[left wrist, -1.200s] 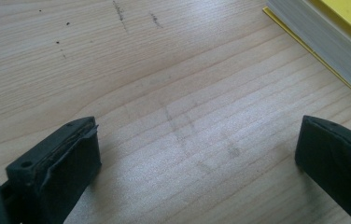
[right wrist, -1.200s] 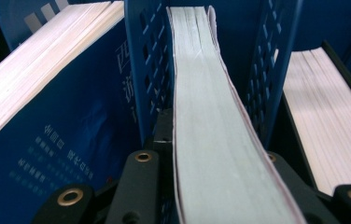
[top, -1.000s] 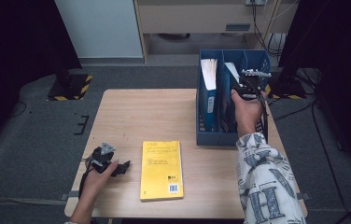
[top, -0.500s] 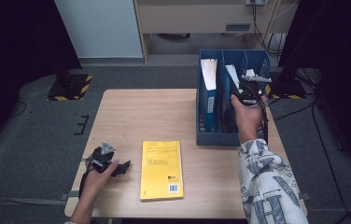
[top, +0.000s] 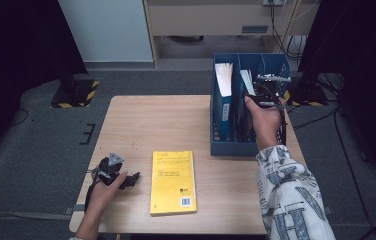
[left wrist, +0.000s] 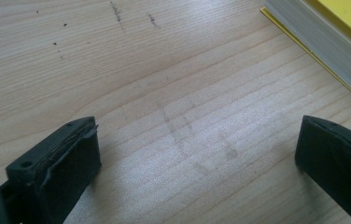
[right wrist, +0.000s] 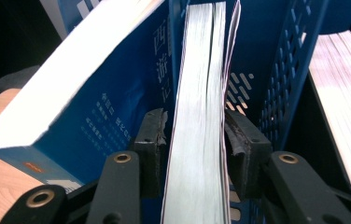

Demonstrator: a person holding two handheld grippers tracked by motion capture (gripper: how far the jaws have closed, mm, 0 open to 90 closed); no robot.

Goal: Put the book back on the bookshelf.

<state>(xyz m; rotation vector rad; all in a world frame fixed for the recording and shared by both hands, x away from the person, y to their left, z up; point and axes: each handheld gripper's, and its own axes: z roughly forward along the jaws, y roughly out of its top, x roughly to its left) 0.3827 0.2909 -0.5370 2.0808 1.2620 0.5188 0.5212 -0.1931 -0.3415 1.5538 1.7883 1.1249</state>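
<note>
**Now: right gripper clamps a book in the blue rack**

Up at the far right of the table (top: 136, 120), the right gripper (top: 266, 92) sits over the blue rack (top: 226, 146), held by the person's right hand (top: 265, 120), whose patterned sleeve (top: 288, 195) comes in from the bottom edge. In the right gripper view its two jaws press against both faces of a book (right wrist: 199, 112), which stands on edge with its pale page block turned to the camera. The pads touch the covers on either side, so the jaws are closed on it, spread just as wide as the book is thick. A loose cover or page curls off the book's right face near the top. This book stands inside the rack, in a slot between a perforated blue divider (right wrist: 295, 70) on one side and a blue book (right wrist: 94, 88) with white lettering on the other. The blue book leans, its white page edge tilted. Beyond the divider another book's (right wrist: 341, 93) page edges show.

Near the front left corner, the left gripper (top: 128, 180) lies low at the tabletop in the left hand (top: 103, 192). In the left gripper view its jaws stand wide apart with bare wood between them; they hold nothing. A yellow book (top: 173, 181) lies flat just beside that gripper, its cover up, its corner showing at the top right of the left gripper view (left wrist: 332, 42). It is well apart from the rack.
</note>
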